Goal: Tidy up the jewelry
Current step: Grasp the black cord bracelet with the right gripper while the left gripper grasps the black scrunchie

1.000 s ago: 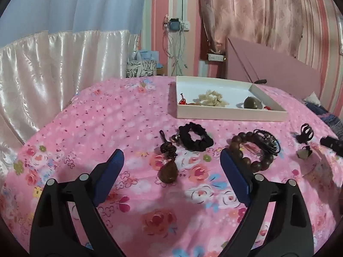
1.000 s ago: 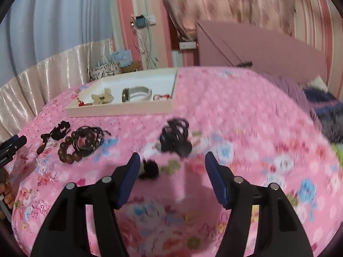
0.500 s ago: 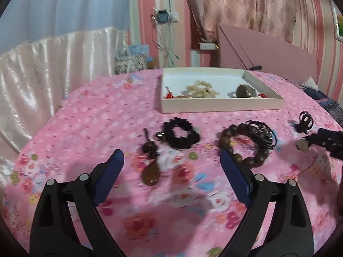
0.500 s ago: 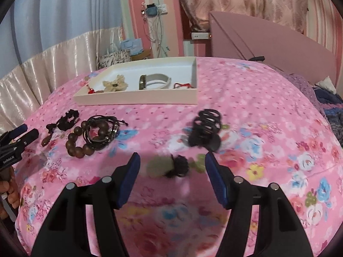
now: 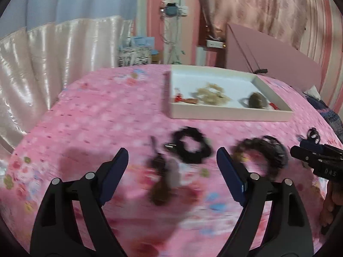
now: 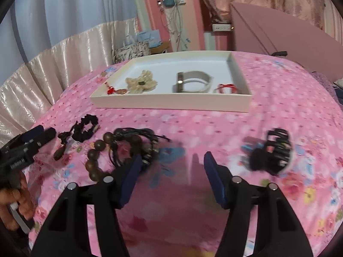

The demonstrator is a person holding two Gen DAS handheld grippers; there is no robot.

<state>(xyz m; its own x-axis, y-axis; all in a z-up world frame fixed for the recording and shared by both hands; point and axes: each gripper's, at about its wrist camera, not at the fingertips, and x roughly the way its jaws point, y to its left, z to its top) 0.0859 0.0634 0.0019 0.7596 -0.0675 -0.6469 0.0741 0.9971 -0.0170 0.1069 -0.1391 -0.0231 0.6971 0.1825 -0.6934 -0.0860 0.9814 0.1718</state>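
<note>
My left gripper (image 5: 172,152) hovers open over the pink floral cloth, its jaws closing. A blurred brown pendant (image 5: 161,190) and a black scrunchie (image 5: 190,147) lie on the cloth between its fingers, untouched. My right gripper (image 6: 173,157) is open too, jaws closing on nothing. A brown bead bracelet tangled with black cords (image 6: 120,150) lies just beside its left finger. A black hair claw (image 6: 272,156) sits to its right. The white tray (image 6: 171,102) behind holds a cream flower piece (image 6: 141,83), a silver bangle (image 6: 193,82) and red cord pieces (image 6: 227,87).
A hand (image 6: 12,205) holds the left gripper (image 6: 47,132) at the left edge of the right wrist view. Satin curtains (image 5: 53,60) and a pink headboard (image 5: 268,53) ring the bed. A socket with cables (image 6: 171,0) hangs on the striped wall.
The right gripper moved left: the hair claw slid from its centre to its right, and the bead bracelet now lies by its left finger. The left gripper shifted so that pendant and scrunchie lie between its fingers.
</note>
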